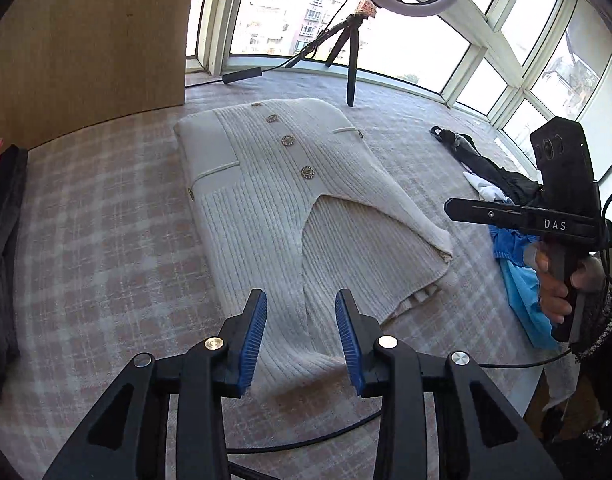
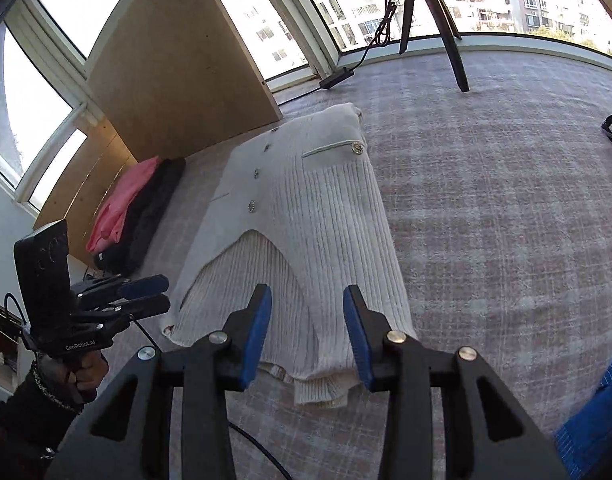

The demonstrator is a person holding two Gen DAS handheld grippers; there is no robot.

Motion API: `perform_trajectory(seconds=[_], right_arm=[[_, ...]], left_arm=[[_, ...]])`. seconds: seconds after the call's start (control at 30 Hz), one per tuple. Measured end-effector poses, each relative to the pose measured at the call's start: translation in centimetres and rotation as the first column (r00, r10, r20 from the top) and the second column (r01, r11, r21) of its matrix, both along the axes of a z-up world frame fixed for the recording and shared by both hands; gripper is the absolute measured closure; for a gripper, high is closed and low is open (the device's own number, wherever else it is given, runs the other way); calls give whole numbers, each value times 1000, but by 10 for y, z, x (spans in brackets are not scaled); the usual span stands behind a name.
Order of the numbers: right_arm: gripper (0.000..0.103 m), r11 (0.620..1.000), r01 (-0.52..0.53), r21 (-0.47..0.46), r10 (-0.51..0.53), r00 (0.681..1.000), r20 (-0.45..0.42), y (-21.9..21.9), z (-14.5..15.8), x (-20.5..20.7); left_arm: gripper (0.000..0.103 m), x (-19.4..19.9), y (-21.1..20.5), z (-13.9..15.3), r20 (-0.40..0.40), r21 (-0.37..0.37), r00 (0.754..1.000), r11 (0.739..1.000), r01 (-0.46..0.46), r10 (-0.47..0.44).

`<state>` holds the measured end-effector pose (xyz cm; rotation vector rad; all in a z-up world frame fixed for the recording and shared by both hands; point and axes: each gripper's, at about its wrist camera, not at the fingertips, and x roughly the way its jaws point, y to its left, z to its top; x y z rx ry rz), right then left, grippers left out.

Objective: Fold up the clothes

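Note:
A cream ribbed cardigan (image 1: 265,208) with metal buttons lies flat on the plaid cover, its sleeves folded in over the body. In the left wrist view my left gripper (image 1: 301,336) is open, its blue pads (image 1: 253,340) standing either side of the cardigan's near end. A hand holds my right gripper (image 1: 452,207) to the right, beyond the garment's edge. In the right wrist view the cardigan (image 2: 330,220) runs away from me, and my right gripper (image 2: 308,330) is open over its near hem. My left gripper (image 2: 163,295) hovers at the left, beside the hem corner, with nothing between its fingers.
A ring light on a tripod (image 1: 350,68) stands behind the cardigan near the windows, with a cable and adapter (image 1: 241,75). A wood panel (image 1: 85,48) rises at the back left. Pink and black clothes (image 2: 125,216) are stacked left. Black, white and blue garments (image 1: 502,216) lie in a heap right.

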<state>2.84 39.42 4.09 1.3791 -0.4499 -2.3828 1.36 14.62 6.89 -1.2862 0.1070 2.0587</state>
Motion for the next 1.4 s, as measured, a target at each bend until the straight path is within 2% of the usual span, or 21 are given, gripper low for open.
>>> perform_trajectory(seconds=[0.07, 0.17, 0.23, 0.27, 0.3, 0.37, 0.5, 0.63, 0.7, 0.97, 1.27, 1.33, 1.4], right_arm=[[66, 998, -55, 24, 53, 994, 99, -9, -21, -1], [66, 989, -134, 70, 124, 984, 128, -9, -19, 8], [65, 994, -107, 22, 105, 990, 89, 6, -2, 7], [59, 997, -80, -5, 80, 995, 59, 16, 7, 4], [48, 999, -49, -15, 49, 998, 26, 25, 14, -2], [42, 1000, -2, -6, 2, 1000, -9, 37, 17, -21], [42, 1000, 14, 24, -15, 998, 55, 38, -7, -66], [42, 997, -20, 68, 15, 997, 74, 28, -23, -91], [42, 999, -32, 43, 28, 996, 82, 27, -29, -96], [42, 998, -66, 12, 65, 995, 74, 34, -39, -101], [42, 988, -132, -86, 139, 987, 81, 32, -42, -103], [45, 980, -150, -131, 163, 982, 98, 31, -44, -103], [52, 965, -176, -194, 200, 973, 114, 26, -49, -104]], left_arm=[[66, -4, 9, -17, 37, -24, 999, 1000, 2, -1], [64, -4, 1, -12, 85, -17, 996, 1000, 4, -2], [64, -9, -13, 4, 92, 23, 995, 999, -45, 42], [57, -13, -21, 12, 94, 51, 993, 996, -75, 70], [46, -20, -27, 15, 103, 70, 990, 992, -108, 101], [38, -37, -35, 15, 131, 93, 977, 980, -178, 165], [38, -69, -24, 1, 162, 52, 959, 968, -245, 234], [38, -88, -8, -19, 206, 11, 943, 963, -270, 262], [38, -92, -2, -25, 192, -28, 943, 962, -272, 272], [36, -91, 11, -28, 162, -103, 947, 960, -262, 276], [39, -88, 11, -30, 213, -66, 943, 967, -246, 254], [41, -88, 12, -31, 228, -52, 944, 972, -231, 237], [48, -87, 14, -31, 256, -24, 944, 977, -210, 209]])
